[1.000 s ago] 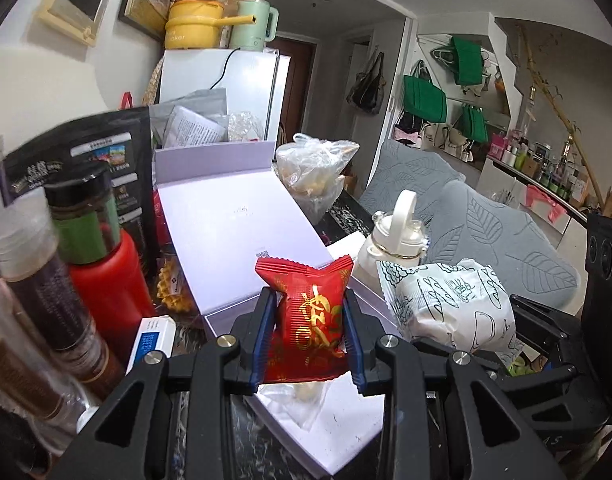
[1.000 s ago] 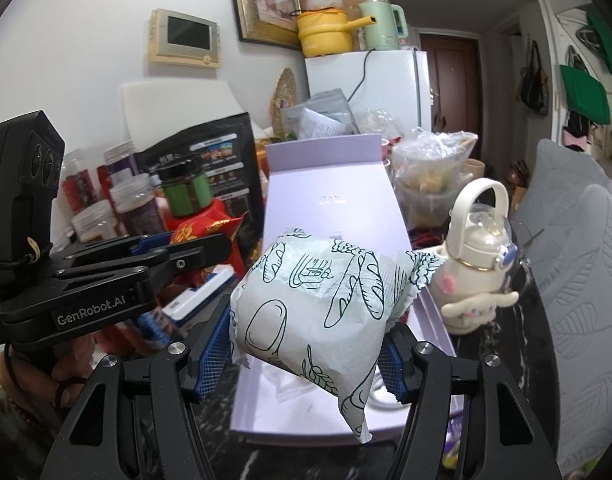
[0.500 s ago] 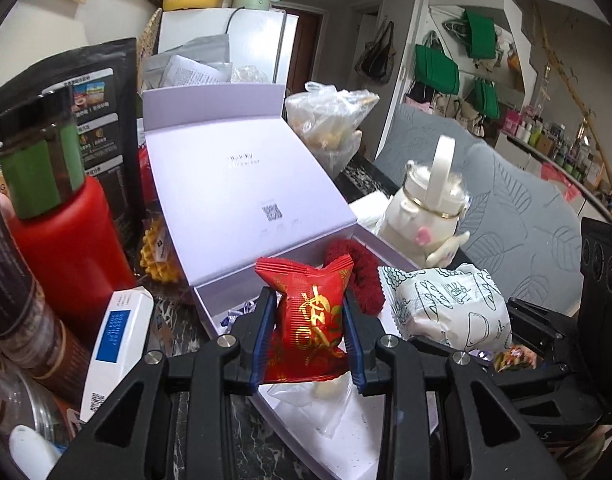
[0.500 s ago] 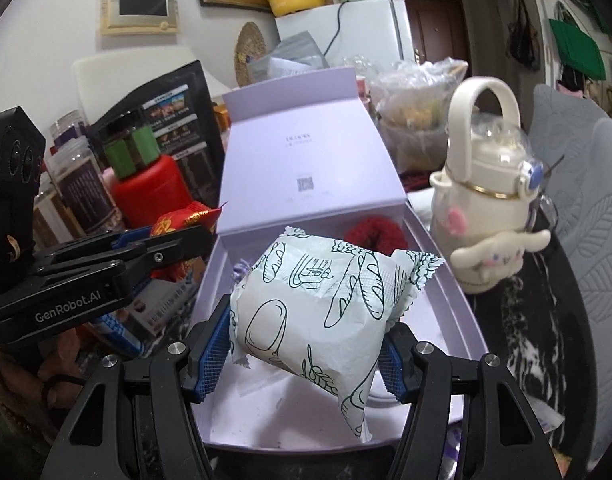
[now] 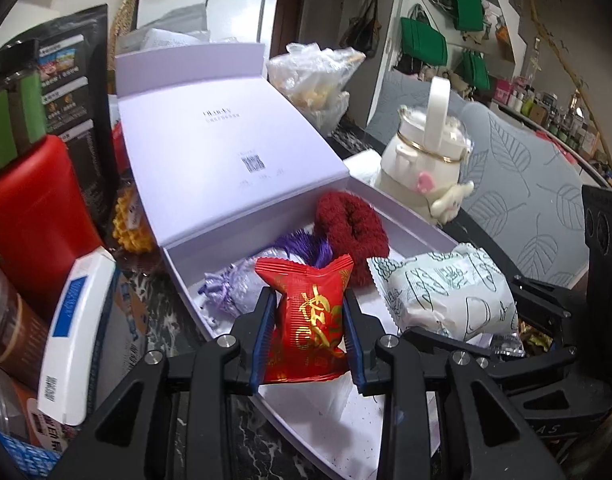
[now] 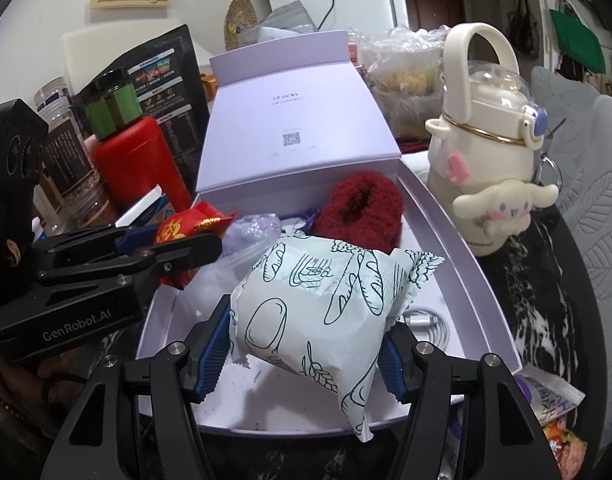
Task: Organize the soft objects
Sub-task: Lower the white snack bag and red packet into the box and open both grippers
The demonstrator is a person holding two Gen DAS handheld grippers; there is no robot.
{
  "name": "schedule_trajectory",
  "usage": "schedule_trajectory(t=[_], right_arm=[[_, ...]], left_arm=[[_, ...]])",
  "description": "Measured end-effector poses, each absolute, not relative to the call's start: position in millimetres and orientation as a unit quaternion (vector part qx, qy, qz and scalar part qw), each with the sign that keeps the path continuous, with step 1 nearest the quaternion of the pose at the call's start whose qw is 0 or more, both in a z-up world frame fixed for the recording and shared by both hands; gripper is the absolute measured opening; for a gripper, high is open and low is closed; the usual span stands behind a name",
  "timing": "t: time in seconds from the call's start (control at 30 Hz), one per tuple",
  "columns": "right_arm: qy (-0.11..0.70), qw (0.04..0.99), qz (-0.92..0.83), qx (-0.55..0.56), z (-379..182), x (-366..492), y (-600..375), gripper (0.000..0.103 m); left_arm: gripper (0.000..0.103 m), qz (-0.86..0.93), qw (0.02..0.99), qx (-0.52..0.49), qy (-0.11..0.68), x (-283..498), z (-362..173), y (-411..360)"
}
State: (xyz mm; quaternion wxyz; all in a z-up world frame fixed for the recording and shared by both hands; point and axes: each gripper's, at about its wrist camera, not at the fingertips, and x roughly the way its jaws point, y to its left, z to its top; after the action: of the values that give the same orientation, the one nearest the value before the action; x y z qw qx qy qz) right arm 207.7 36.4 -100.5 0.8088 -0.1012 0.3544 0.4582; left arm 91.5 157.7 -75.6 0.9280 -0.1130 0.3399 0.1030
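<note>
- Left tongs (image 5: 308, 316) clenched on red snack packet (image 5: 306, 320), gold print, upright between blue pads; same packet seen from side in right view (image 6: 186, 232).
- Right tongs (image 6: 306, 344) grasping white bread-print packet (image 6: 318, 312), pads pressed on both sides, loose crimped end hanging down at front.
- Both packets held above near part of open lilac box (image 5: 186, 276), side by side, red one left, white one right; not resting on box floor as far as visible.
- Box lid (image 6: 298, 140) propped up and leaning back, small QR mark on inner face.
- Inside box, far end: fluffy dark red scrunchie (image 6: 358, 212); beside it purple tassel (image 5: 306, 246) and pale lilac pouch (image 5: 234, 288); white cable (image 6: 426, 322) on box floor near right wall.
- Cream bottle with loop handle and plush charm (image 6: 486, 152) upright just right of box on dark marbled surface (image 6: 538, 300).
- Left of box: red bottle with green-banded cap (image 6: 142, 160), black printed bag (image 6: 162, 68) behind it, white and blue flat carton (image 5: 78, 336) leaning close to box wall.
- Clear plastic bag of snacks (image 5: 314, 76) behind lid.
- Small wrapped snacks (image 6: 554, 404) on surface at right front corner of box.
</note>
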Motion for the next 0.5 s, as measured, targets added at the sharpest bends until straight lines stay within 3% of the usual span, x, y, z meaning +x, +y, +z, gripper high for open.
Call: schedule_trajectory(t=[0.5], right_arm=[[0.35, 0.824, 0.425, -0.132, -113.2, 206.8, 41.4, 0.064]], left_arm=[[0.032, 0.094, 0.917, -0.122, 0.369, 104.4, -98.0, 161.2]])
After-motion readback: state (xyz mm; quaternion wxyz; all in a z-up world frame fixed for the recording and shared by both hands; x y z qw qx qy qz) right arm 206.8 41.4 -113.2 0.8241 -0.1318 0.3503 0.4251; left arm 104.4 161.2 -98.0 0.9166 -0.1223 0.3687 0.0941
